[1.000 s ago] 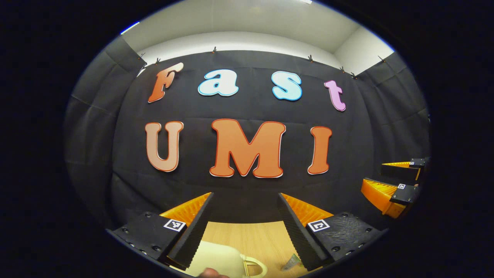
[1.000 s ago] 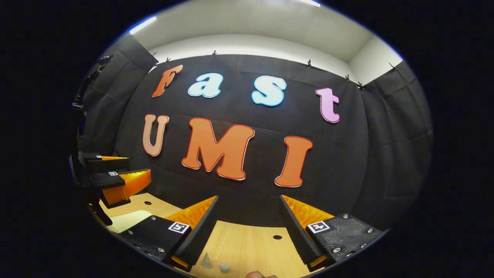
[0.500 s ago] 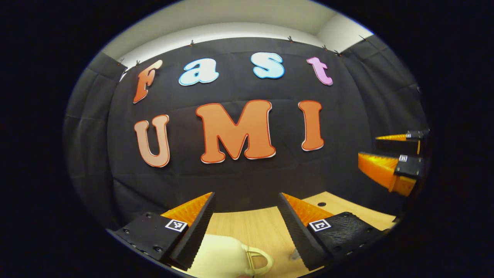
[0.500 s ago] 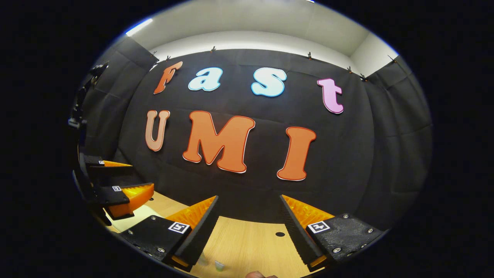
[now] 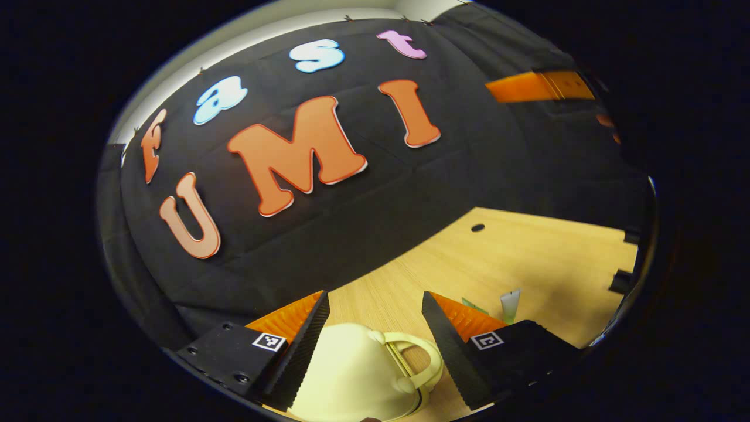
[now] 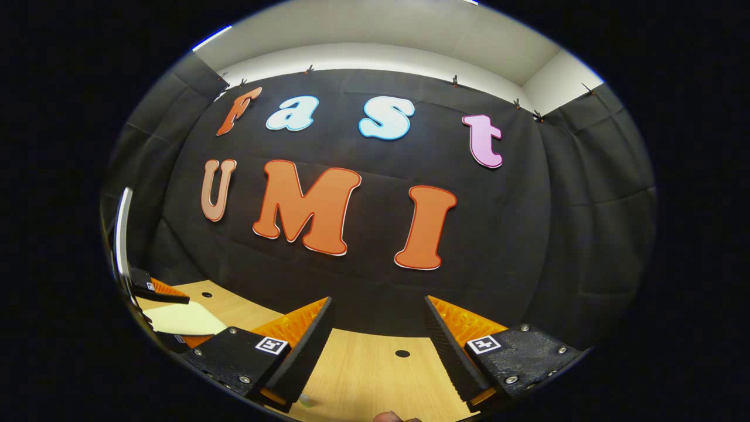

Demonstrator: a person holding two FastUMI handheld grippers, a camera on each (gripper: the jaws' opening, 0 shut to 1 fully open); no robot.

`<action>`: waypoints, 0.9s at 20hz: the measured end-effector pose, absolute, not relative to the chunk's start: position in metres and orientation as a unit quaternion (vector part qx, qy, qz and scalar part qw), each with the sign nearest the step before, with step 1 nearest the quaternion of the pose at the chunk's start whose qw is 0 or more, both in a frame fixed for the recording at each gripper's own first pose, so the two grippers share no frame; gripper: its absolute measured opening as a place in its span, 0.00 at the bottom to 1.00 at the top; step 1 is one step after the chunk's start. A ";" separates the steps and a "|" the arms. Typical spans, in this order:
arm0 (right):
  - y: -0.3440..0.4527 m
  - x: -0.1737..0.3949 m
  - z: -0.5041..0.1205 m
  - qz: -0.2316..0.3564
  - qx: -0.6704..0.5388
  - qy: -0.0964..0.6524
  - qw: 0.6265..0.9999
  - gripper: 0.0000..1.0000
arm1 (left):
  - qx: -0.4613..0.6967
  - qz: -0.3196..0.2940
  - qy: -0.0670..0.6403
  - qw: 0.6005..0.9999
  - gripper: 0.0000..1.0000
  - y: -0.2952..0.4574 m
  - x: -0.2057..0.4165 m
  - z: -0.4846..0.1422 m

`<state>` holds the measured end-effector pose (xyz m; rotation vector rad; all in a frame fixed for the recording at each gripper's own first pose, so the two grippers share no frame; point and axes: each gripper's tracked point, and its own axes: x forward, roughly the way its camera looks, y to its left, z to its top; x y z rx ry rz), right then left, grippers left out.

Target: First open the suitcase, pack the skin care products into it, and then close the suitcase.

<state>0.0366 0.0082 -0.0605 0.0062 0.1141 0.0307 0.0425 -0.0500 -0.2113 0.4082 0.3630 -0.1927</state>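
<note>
We were on step one, opening. The cream suitcase (image 5: 351, 375) sat shut between the left gripper (image 5: 375, 346)'s spread fingers, handle (image 5: 417, 366) ahead (untouched). Right gripper (image 6: 378, 351) gaped empty over the table (image 6: 363, 375). Next: find the lid seam.

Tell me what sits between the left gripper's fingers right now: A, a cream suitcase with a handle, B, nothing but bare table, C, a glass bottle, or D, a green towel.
A: in the left gripper view, the cream suitcase with its looped handle lies between the open fingers of the left gripper.

Recording booth, black cloth wall (image 6: 498, 246) (clipped up), wooden table (image 5: 527, 258)
</note>
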 end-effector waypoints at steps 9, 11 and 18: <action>-0.029 0.031 -0.070 -0.028 0.012 0.073 0.997 0.95 | 0.282 -0.140 0.281 0.907 0.97 -0.059 0.027 -0.314; -0.034 0.029 -0.072 -0.034 0.014 0.075 0.997 0.95 | 0.293 -0.136 0.306 0.895 0.97 -0.055 0.023 -0.332; -0.040 0.022 -0.075 -0.035 0.001 0.079 0.996 0.92 | 0.398 -0.144 0.326 0.845 0.93 -0.050 0.011 -0.367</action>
